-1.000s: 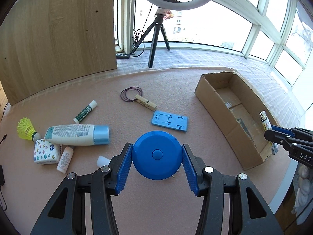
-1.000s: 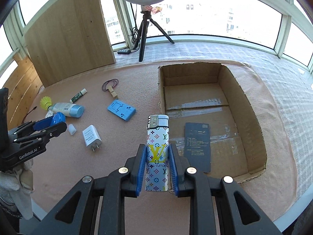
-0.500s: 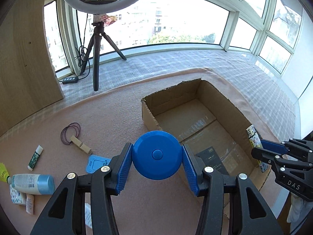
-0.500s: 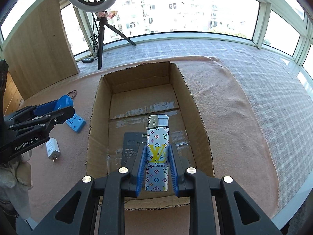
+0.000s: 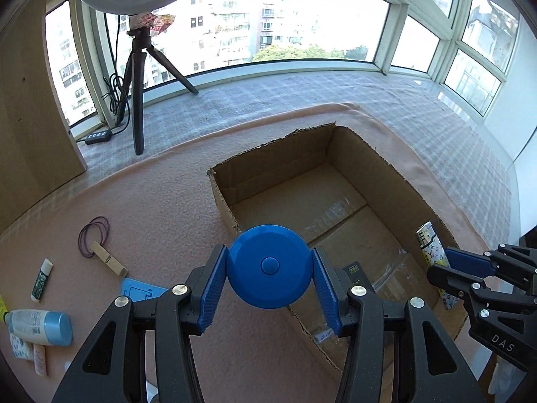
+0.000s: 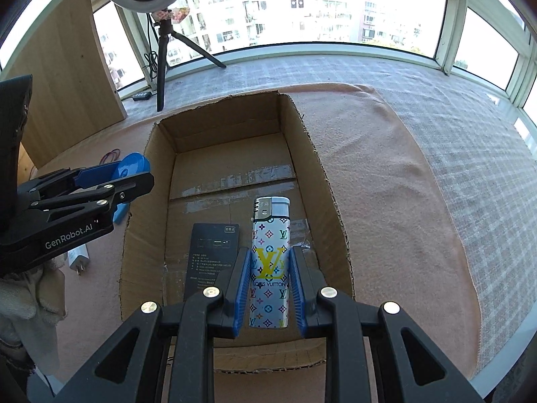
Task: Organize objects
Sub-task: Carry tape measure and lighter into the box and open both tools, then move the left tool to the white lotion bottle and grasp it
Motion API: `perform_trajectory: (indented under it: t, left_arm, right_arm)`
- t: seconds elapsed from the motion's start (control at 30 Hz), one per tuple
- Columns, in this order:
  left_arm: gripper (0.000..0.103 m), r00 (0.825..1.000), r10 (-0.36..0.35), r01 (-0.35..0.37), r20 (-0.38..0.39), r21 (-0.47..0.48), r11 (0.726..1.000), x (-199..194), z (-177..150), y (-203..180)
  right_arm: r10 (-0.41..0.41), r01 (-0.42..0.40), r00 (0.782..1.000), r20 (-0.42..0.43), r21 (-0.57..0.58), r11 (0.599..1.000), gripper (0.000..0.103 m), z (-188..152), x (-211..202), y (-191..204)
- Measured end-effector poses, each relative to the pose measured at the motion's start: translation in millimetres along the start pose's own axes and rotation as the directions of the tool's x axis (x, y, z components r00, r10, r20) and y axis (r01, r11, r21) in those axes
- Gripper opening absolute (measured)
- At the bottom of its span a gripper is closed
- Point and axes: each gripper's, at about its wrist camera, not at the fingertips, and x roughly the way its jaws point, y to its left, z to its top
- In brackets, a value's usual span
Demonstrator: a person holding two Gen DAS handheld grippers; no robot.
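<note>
My left gripper is shut on a round blue disc-shaped case, held over the left wall of an open cardboard box. My right gripper is shut on a white patterned lighter, held upright over the near end of the box. A dark card lies flat on the box floor. Each gripper shows in the other's view: the left gripper at the box's left wall, the right gripper with the lighter at its near right corner.
On the pink cloth left of the box lie a blue phone stand, a clothespin, rubber bands, a lip-balm stick, a lotion bottle and a white charger. A tripod and wooden board stand behind.
Both grippers have swung toward the box with their objects. The left has moved from the scattered items to the box's left wall; the right now hangs over the box's near end.
</note>
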Motion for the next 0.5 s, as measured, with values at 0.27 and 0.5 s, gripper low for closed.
perform_trajectory:
  t: [0.27, 0.5]
  left_arm:
    - [0.081, 0.999, 0.011, -0.011, 0.045, -0.004, 1.0, -21, -3, 8]
    - [0.081, 0.999, 0.024, -0.023, 0.048, -0.012, 1.0, -37, -15, 24]
  right_arm:
    - [-0.033, 0.038, 0.998, 0.055, -0.078, 0.996, 0.084, -4, -14, 19]
    - [-0.013, 0.017, 0.998, 0.056, -0.057, 0.998, 0.084, -6, -18, 27]
